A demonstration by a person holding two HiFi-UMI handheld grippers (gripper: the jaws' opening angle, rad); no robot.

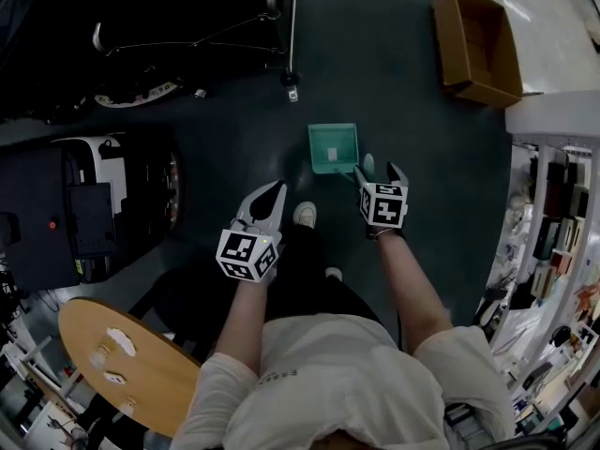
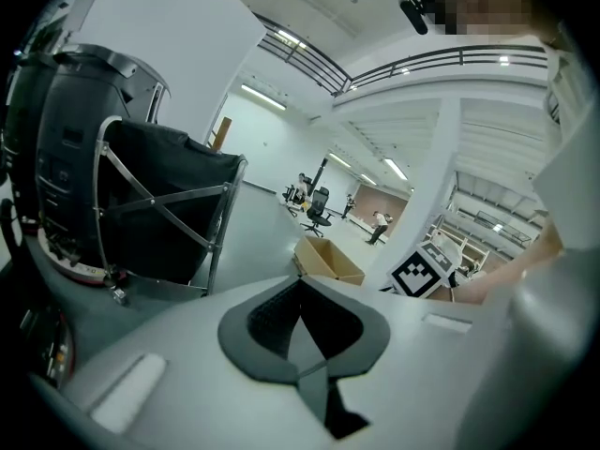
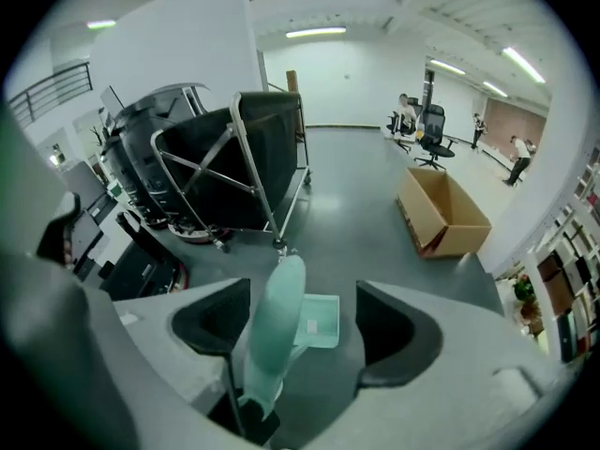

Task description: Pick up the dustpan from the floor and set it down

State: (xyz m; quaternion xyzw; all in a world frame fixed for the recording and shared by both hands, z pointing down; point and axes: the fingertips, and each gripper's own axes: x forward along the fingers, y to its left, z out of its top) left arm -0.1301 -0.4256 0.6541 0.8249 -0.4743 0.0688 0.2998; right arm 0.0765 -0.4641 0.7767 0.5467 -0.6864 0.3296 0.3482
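On the grey floor, the teal dustpan was seen lying flat. Its raised handle stood between the parted jaws of the right gripper, nearer one jaw and pressed by neither. A straight lift clear was judged best, so that the handle would not be dragged. The left gripper was seen clenched and empty.

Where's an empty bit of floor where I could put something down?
The biggest bare patch of floor lies between the green dustpan and the cardboard box. Another runs from the dustpan up to the black cart. It's crowded on the left, with the black machine and round wooden table, and on the right by the shelves.
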